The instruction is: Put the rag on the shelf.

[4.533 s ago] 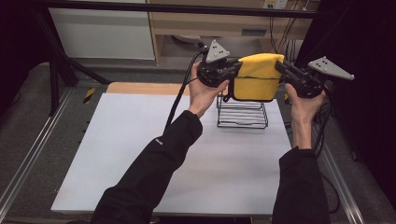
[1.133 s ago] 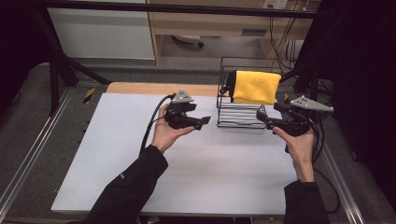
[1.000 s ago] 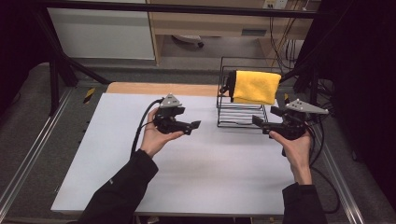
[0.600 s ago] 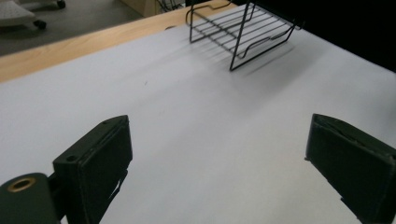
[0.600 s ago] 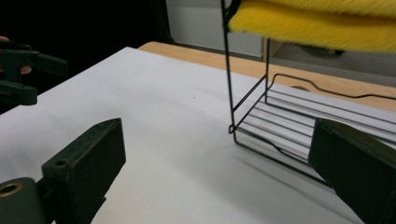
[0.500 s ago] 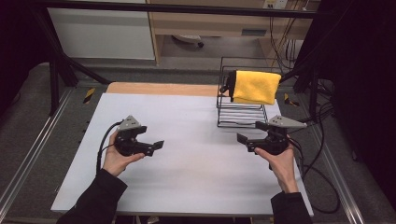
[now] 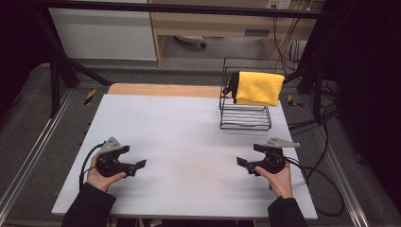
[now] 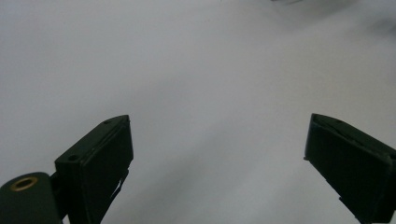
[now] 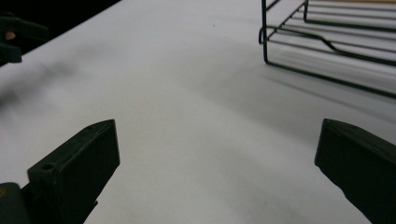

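A yellow cloth (image 7: pixel 257 87) hangs folded over the top of a black wire rack (image 7: pixel 246 120) at the table's far right. My left gripper (image 7: pixel 137 165) rests low over the near left of the white table top (image 7: pixel 189 127), far from the rack. Its jaws have just been opening and stand open with nothing between them (image 8: pixel 217 154). My right gripper (image 7: pixel 243 163) sits low at the near right, a short way in front of the rack. Its jaws have also just been opening and stand open, nothing between them (image 9: pixel 217 158). The rack's lower wires (image 9: pixel 327 42) show ahead of it.
A bare wooden strip (image 7: pixel 161 90) runs along the table's far edge. Black cables (image 7: pixel 317 179) trail off the right side. Metal rails (image 7: pixel 28 161) flank the table. A dark frame bar (image 7: pixel 189 9) crosses overhead at the back. The other hand's gripper (image 9: pixel 14 37) shows far left.
Earlier both grippers held the yellow cloth at the rack; now it hangs there alone. Both hands have since sunk and drawn back to the near edge, the left one also moving leftward.
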